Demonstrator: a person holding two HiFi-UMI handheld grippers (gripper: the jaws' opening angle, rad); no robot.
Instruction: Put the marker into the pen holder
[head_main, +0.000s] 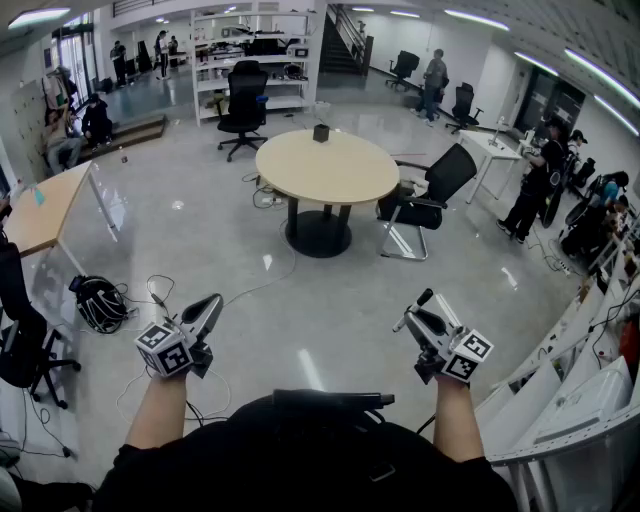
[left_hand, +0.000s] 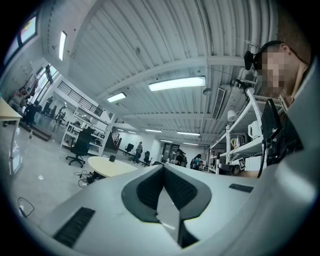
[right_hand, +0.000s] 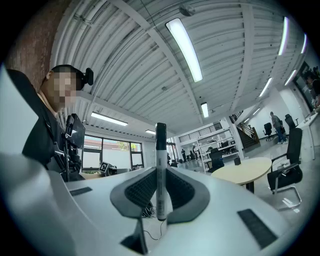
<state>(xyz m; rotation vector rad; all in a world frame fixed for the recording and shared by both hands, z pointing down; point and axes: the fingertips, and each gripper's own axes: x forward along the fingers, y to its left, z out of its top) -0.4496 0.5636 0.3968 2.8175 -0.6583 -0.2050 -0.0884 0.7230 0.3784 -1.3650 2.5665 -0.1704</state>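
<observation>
My right gripper (head_main: 418, 308) is shut on a marker (right_hand: 160, 170) with a white body and a black cap. The marker stands upright between the pads and sticks out past the jaws; its cap (head_main: 424, 297) shows above the gripper in the head view. My left gripper (head_main: 210, 308) is shut with nothing in it, its dark pads (left_hand: 150, 187) meeting at the tips. Both are held at waist height over the floor. A small dark pen holder (head_main: 321, 132) stands on the far side of a round beige table (head_main: 327, 167), well ahead of both grippers.
A black chair (head_main: 425, 195) stands right of the round table, another office chair (head_main: 243, 108) behind it. Cables and a black bag (head_main: 100, 302) lie on the floor at left. A wooden desk (head_main: 45, 208) is at far left, white shelving (head_main: 560, 400) at right. Several people stand around.
</observation>
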